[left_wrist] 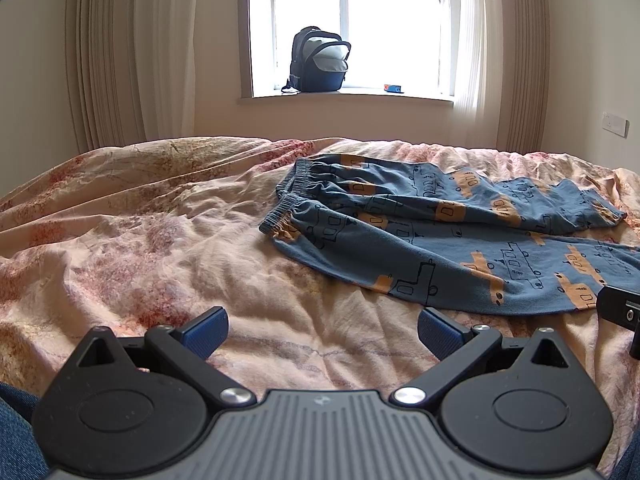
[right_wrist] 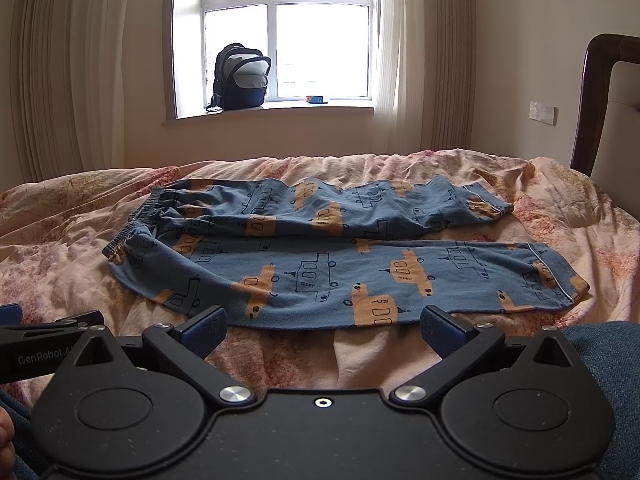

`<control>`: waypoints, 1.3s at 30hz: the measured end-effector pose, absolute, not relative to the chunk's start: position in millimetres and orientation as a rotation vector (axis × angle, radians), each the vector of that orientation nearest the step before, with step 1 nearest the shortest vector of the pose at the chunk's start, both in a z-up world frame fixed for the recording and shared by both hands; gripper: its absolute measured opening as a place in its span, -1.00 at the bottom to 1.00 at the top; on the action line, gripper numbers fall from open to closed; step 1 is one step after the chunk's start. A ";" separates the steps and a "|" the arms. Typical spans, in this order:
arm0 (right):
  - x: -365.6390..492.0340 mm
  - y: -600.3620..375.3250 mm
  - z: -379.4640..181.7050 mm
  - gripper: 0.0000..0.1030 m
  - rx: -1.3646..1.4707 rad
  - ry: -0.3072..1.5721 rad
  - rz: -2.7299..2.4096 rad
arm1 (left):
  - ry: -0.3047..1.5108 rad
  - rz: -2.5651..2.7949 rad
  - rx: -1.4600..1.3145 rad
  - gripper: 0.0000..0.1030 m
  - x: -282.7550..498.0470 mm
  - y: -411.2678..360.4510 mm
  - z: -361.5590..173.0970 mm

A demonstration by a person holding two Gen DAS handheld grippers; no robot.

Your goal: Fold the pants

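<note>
The pants (right_wrist: 320, 256) lay spread on a rumpled pink floral bedspread (right_wrist: 380, 360), filling the middle of the right wrist frame. They were blue with orange and outlined vehicle prints. The elastic waistband (right_wrist: 128, 228) sat at the left of that frame, and the two legs ran side by side toward the right, the farther leg wrinkled and ending at a cuff (right_wrist: 492, 208), the nearer leg flatter with its cuff (right_wrist: 560, 280) at the right. In the left wrist frame the pants (left_wrist: 460, 240) occupied the right half, the waistband (left_wrist: 288, 204) near the centre.

The left gripper (left_wrist: 322, 332) hung low over bare bedspread (left_wrist: 160, 260) at the bottom of its frame, its blue-padded fingers spread wide and gripping nothing. The right gripper (right_wrist: 324, 330) was likewise wide apart and empty, its fingertips just at the near edge of the closer leg; whether they touched the cloth could not be told. Part of the left gripper (right_wrist: 40, 344) showed at the lower left of the right wrist frame.

At the top of both frames a dark backpack (right_wrist: 240, 80) stood open on the windowsill (right_wrist: 272, 114), between pale curtains (right_wrist: 68, 72). A dark headboard (right_wrist: 600, 100) rose at the right edge of the right wrist frame.
</note>
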State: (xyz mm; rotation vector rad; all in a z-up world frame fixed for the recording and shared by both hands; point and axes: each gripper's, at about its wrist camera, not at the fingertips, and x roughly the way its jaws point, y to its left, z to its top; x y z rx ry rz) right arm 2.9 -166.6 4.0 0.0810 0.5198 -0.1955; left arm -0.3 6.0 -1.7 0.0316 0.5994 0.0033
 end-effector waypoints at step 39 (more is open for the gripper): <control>103.8 -252.4 47.5 0.99 0.074 0.401 0.313 | 0.897 -0.191 -0.044 1.00 167.8 26.7 51.6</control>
